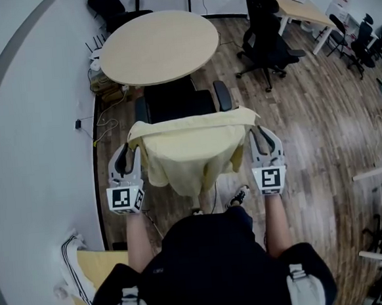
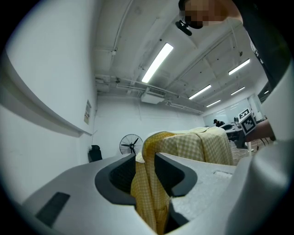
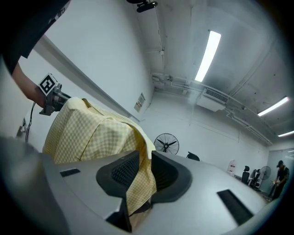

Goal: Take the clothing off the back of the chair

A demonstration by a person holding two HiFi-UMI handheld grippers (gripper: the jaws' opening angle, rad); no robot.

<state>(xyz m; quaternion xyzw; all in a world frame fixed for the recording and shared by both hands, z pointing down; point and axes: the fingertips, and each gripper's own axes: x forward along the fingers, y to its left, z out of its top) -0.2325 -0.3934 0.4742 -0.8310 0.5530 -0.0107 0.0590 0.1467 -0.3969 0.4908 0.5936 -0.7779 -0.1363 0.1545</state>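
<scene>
Right hand-held gripper clamps the pale yellow checked cloth shirt. Left hand-held gripper stands apart around it. I would close it before lifting the shirt off the black office chair.

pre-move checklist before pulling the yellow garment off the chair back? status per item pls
1. Right gripper clamped on the yellow garment: ok, jaws are closed on a fold.
2. Left gripper clamped: not ok, jaws stand apart and the fabric only hangs between them.
3. Grippers at opposite top corners, level with each other: ok.
4. Garment lifted clear of the chair back: cannot tell, the cloth hides the backrest.
5. The table out of the pull path: ok, it sits beyond the chair, away from the person.
</scene>
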